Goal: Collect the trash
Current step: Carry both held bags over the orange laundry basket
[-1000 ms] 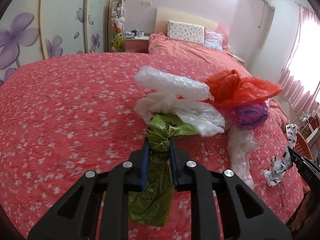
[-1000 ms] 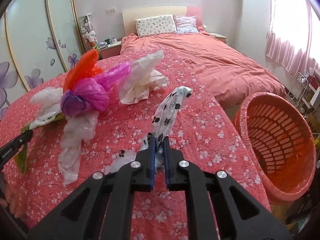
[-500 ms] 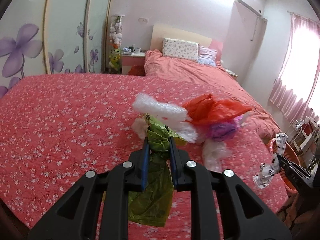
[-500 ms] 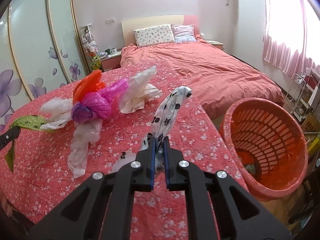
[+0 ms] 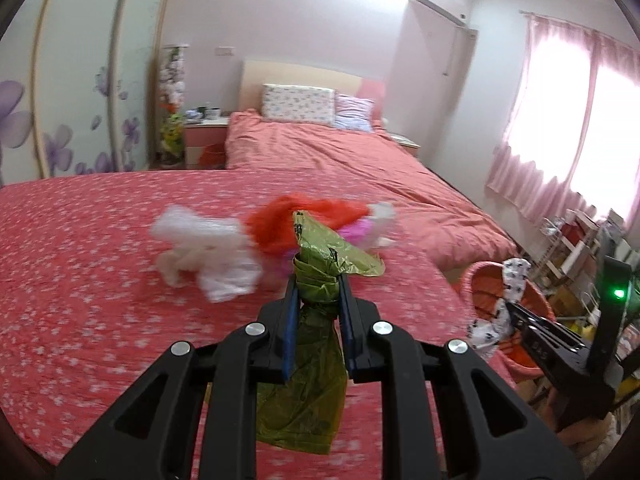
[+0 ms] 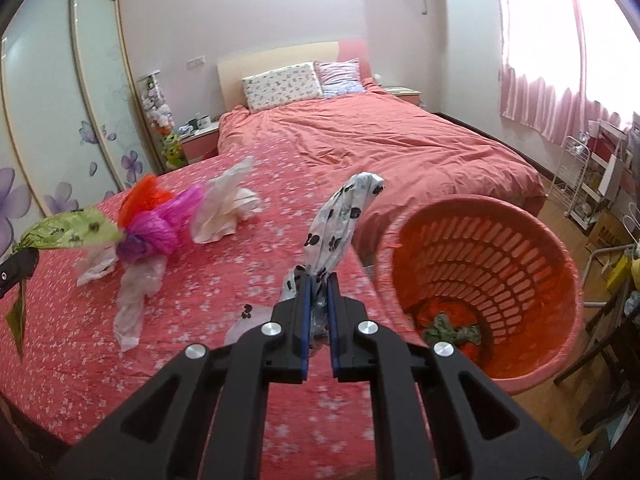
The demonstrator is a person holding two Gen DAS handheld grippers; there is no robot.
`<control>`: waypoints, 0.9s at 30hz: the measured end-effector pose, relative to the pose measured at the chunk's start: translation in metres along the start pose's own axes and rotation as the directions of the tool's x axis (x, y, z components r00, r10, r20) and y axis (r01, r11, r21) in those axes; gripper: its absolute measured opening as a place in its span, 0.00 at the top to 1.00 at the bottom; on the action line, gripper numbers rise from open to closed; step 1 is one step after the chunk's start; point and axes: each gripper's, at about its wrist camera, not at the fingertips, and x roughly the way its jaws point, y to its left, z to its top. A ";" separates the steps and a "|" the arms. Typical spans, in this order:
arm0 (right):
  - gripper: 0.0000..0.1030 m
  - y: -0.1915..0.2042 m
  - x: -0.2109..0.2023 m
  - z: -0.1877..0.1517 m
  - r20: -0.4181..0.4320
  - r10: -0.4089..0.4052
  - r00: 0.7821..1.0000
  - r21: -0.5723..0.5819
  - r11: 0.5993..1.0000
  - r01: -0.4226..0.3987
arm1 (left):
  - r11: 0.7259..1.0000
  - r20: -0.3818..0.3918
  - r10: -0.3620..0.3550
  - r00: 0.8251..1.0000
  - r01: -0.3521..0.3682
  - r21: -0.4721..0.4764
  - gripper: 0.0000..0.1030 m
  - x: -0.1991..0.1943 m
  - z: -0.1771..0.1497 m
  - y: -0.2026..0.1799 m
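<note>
My left gripper [image 5: 318,286] is shut on a green plastic bag [image 5: 316,260], held above the red flowered table cover [image 5: 80,280]. The bag also shows at the left of the right wrist view [image 6: 68,232]. My right gripper [image 6: 319,284] is shut on a white bag with black paw prints [image 6: 340,224], held up just left of the orange laundry basket [image 6: 560,276]. The paw-print bag [image 5: 512,280] and basket [image 5: 480,280] show at the right of the left wrist view. Red, purple and white bags [image 6: 152,224] lie on the table.
A bed with a red cover [image 6: 380,140] stands behind the table. The basket holds some trash [image 6: 448,328] at its bottom. A wardrobe with purple flowers [image 6: 60,120] is on the left. A wire rack [image 6: 576,176] stands by the pink curtains.
Both grippers have risen and moved right with their bags. The basket is closer to the right gripper and more of its inside shows.
</note>
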 end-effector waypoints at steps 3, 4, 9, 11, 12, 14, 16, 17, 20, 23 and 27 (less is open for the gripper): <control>0.91 -0.014 -0.001 0.001 0.005 -0.021 1.000 0.015 1.000 0.021 | 0.999 -0.007 -0.044 0.999 0.044 0.021 0.82 0.008 0.000 -0.020; 0.91 -0.021 -0.002 0.002 0.007 -0.032 0.999 0.021 0.999 0.032 | 0.998 -0.010 -0.058 0.998 0.058 0.026 0.82 0.010 -0.001 -0.026; 0.91 -0.050 -0.002 0.004 0.009 -0.075 0.997 0.049 0.996 0.075 | 0.990 -0.033 -0.129 0.991 0.131 0.051 0.82 0.033 -0.002 -0.060; 0.91 -0.063 -0.002 0.004 0.009 -0.095 0.995 0.061 0.994 0.094 | 0.986 -0.042 -0.155 0.987 0.157 0.060 0.82 0.043 -0.002 -0.073; 0.91 -0.069 -0.002 0.005 0.009 -0.104 0.995 0.066 0.992 0.103 | 0.984 -0.049 -0.166 0.985 0.169 0.064 0.82 0.049 -0.003 -0.080; 0.91 -0.082 -0.002 0.006 0.009 -0.119 0.993 0.080 0.990 0.118 | 0.979 -0.061 -0.188 0.980 0.191 0.065 0.82 0.058 -0.004 -0.091; 0.91 -0.095 -0.002 0.006 0.010 -0.134 0.991 0.094 0.987 0.132 | 0.974 -0.074 -0.212 0.974 0.217 0.068 0.82 0.069 -0.004 -0.103; 0.91 -0.100 -0.001 0.007 0.010 -0.140 0.990 0.099 0.985 0.138 | 0.972 -0.076 -0.220 0.972 0.226 0.071 0.82 0.069 -0.007 -0.108; 0.91 -0.120 0.000 0.008 0.009 -0.156 0.988 0.121 0.981 0.153 | 0.964 -0.091 -0.246 0.965 0.254 0.084 0.82 0.079 -0.010 -0.126; 0.91 -0.137 0.003 0.009 0.008 -0.168 0.986 0.139 0.976 0.166 | 0.955 -0.107 -0.271 0.957 0.281 0.098 0.82 0.088 -0.014 -0.144; 0.91 -0.155 0.008 0.009 0.001 -0.179 0.984 0.161 0.971 0.177 | 0.941 -0.136 -0.302 0.944 0.318 0.118 0.82 0.099 -0.019 -0.166</control>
